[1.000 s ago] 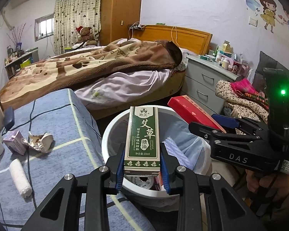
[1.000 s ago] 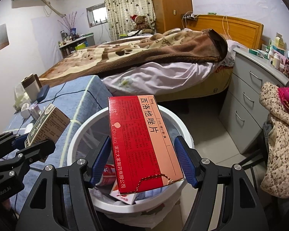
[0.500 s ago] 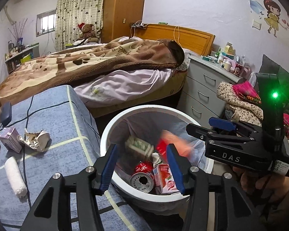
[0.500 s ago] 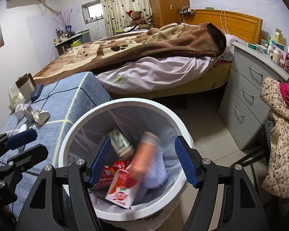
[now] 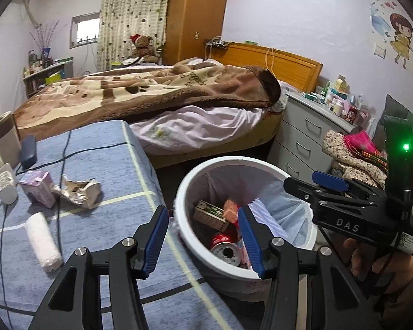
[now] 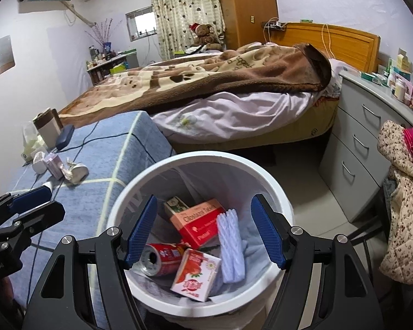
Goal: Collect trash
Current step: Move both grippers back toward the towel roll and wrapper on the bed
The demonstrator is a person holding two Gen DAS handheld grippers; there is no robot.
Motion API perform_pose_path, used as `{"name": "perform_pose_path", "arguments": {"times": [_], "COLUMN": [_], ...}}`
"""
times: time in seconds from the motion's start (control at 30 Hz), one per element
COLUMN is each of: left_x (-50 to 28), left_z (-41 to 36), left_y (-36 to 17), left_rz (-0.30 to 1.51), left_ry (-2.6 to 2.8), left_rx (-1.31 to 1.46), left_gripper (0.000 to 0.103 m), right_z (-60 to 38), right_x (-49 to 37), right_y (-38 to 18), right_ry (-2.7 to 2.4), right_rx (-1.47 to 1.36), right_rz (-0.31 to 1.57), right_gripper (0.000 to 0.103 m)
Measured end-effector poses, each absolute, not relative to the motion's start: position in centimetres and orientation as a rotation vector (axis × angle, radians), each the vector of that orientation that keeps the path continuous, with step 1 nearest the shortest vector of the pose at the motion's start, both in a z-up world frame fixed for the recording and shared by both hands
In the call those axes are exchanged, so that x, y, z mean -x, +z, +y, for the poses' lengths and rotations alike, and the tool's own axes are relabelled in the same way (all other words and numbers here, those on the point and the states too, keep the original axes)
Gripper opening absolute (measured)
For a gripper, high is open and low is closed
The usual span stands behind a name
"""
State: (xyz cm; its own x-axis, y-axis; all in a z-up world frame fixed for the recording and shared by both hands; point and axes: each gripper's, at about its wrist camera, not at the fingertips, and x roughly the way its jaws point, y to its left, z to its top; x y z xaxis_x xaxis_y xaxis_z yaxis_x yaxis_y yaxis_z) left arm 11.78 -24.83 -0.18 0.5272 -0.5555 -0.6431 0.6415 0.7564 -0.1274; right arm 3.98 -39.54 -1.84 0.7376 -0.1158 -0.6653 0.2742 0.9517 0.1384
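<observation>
A white bin point(image 6: 201, 156) stands beside the blue-covered bed point(image 5: 102, 165). Inside lie a red box point(image 6: 198, 220), a green box point(image 6: 176, 205), a red can point(image 6: 162, 255), a juice carton point(image 6: 195, 275) and a pale blue ribbed bundle point(image 6: 231, 244). My right gripper point(image 6: 204, 198) hangs open over the bin with nothing between its pads. My left gripper point(image 5: 201, 211) is open and empty at the bin's left rim point(image 5: 234, 161). A purple carton point(image 5: 37, 188), crumpled foil point(image 5: 78, 189) and a white roll point(image 5: 42, 240) lie on the blue cover.
A white bottle point(image 5: 4, 185), a dark case point(image 5: 27, 150) and a black cable point(image 5: 66, 148) also lie on the cover. A large bed with a brown blanket point(image 5: 151, 90) is behind. Grey drawers point(image 6: 366, 143) and a heap of clothes point(image 6: 404, 198) stand right of the bin.
Both grippers let go: the green box left my left gripper and the red box my right, and both now lie in the bin. My left gripper has shifted left toward the blue cover.
</observation>
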Motion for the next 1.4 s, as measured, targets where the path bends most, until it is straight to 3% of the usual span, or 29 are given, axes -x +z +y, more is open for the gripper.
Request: {"name": "perform_pose_path", "arguments": {"times": [0.77, 1.4], "left_x": [-13.7, -18.6], "left_z": [-14.8, -7.4], "left_y": [1.1, -3.8], "left_rz": [0.679, 0.811], "left_ry": [-0.515, -0.315], "left_rx": [-0.056, 0.038], "left_gripper": [0.053, 0.064], "right_z": [-33.9, -27.4], "right_x": [-6.9, -13.4], "right_y": [-0.2, -1.8], "right_ry": [-0.058, 0.159], "right_rx": [-0.195, -0.045], "right_rz": [0.606, 0.635], "right_gripper": [0.072, 0.077]}}
